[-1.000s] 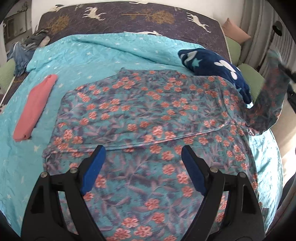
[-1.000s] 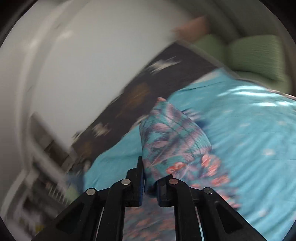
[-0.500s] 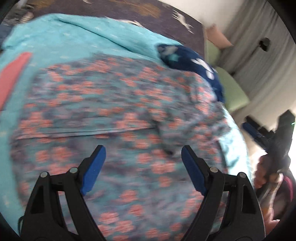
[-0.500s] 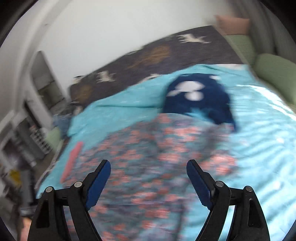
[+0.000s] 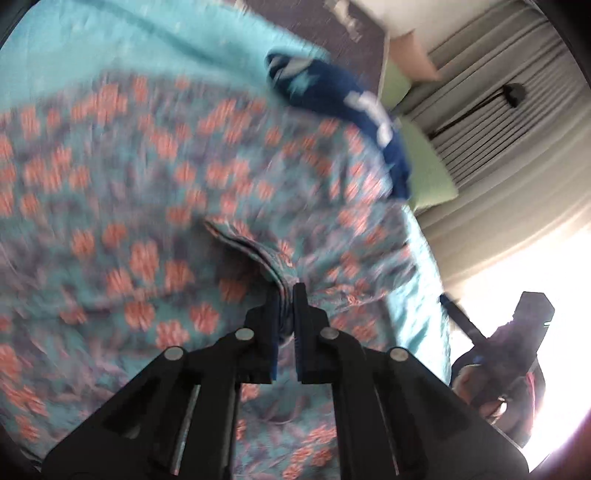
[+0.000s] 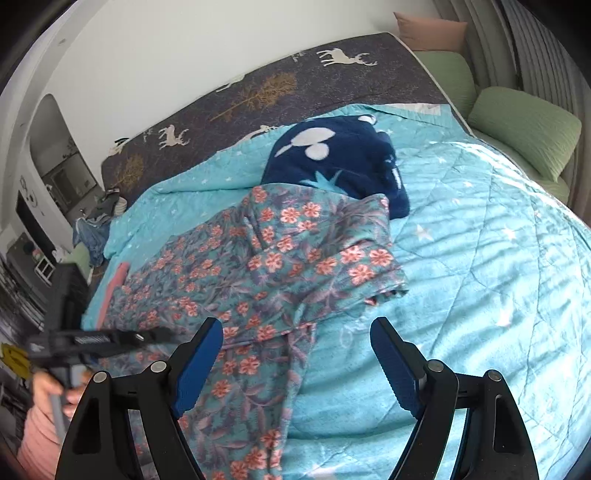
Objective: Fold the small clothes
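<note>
Floral garment [image 6: 236,266] lies on teal quilt [image 6: 480,258], its sleeve now folded across the body, no longer lifted. Left gripper [image 5: 286,295], spread before, has just closed, pinching a fabric fold. Right gripper [image 6: 295,354] has released: 2 fingers apart, nothing between.

So the floral garment [image 6: 236,280] is lying spread across the quilt [image 6: 480,258] on the bed, with one sleeve folded over near its right side, and a fleece blanket [image 6: 332,158] is sitting bunched just behind it, touching its far edge. Two cushions [image 6: 524,129] are sitting off the bed's right side, with a pillow [image 6: 430,31] behind them in the far corner. A rolled cloth [image 6: 116,280] is lying at the garment's left edge, and the bedsheet [image 6: 295,85] is showing behind the quilt.
</note>
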Demonstrator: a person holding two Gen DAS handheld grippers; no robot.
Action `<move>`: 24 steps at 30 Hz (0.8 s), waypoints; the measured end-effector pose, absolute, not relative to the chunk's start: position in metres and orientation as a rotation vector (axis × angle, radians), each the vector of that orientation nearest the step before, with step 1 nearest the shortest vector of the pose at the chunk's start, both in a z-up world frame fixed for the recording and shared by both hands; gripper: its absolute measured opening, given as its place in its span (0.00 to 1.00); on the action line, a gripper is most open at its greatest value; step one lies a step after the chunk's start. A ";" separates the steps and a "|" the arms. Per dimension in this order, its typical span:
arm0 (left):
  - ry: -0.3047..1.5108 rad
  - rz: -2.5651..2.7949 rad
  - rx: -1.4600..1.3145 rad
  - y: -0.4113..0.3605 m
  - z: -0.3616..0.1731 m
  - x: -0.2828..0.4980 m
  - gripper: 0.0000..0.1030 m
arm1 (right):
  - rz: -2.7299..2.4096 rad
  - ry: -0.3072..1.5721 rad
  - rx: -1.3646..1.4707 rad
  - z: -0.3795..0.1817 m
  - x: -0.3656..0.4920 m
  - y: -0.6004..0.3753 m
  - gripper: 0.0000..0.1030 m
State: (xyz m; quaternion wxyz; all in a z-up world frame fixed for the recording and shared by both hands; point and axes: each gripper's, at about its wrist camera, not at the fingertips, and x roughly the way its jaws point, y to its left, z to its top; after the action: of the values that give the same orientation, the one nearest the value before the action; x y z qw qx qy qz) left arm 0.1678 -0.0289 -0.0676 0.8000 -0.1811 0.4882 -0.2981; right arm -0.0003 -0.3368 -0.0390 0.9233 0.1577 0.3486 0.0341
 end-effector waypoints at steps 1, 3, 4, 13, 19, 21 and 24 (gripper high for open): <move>1.017 -0.639 -0.384 -0.026 -0.057 0.167 0.07 | 0.064 0.716 0.318 -0.039 0.000 -0.338 0.82; 0.949 -0.609 -0.346 -0.018 -0.034 0.166 0.07 | 0.038 0.733 0.303 -0.041 0.004 -0.339 0.83; 0.912 -0.585 -0.310 -0.015 -0.024 0.166 0.07 | 0.021 0.750 0.292 -0.043 0.007 -0.339 0.83; 0.783 -0.505 -0.267 0.023 0.023 0.168 0.04 | -0.015 0.929 0.171 -0.078 0.047 -0.324 0.83; 0.676 -0.431 -0.273 0.067 0.050 0.165 0.04 | -0.060 0.955 0.116 -0.080 0.077 -0.318 0.83; 0.725 -0.443 -0.300 0.076 0.036 0.169 0.06 | -0.067 0.957 0.106 -0.081 0.079 -0.316 0.83; 0.869 -0.454 -0.367 0.078 -0.008 0.182 0.47 | -0.042 0.967 0.113 -0.085 0.076 -0.314 0.83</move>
State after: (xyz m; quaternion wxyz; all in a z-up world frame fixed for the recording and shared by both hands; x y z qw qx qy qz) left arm 0.1819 0.0776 -0.0082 0.8660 -0.1750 0.4151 -0.2170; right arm 0.0757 -0.3136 -0.0855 0.8837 0.0542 0.4644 -0.0199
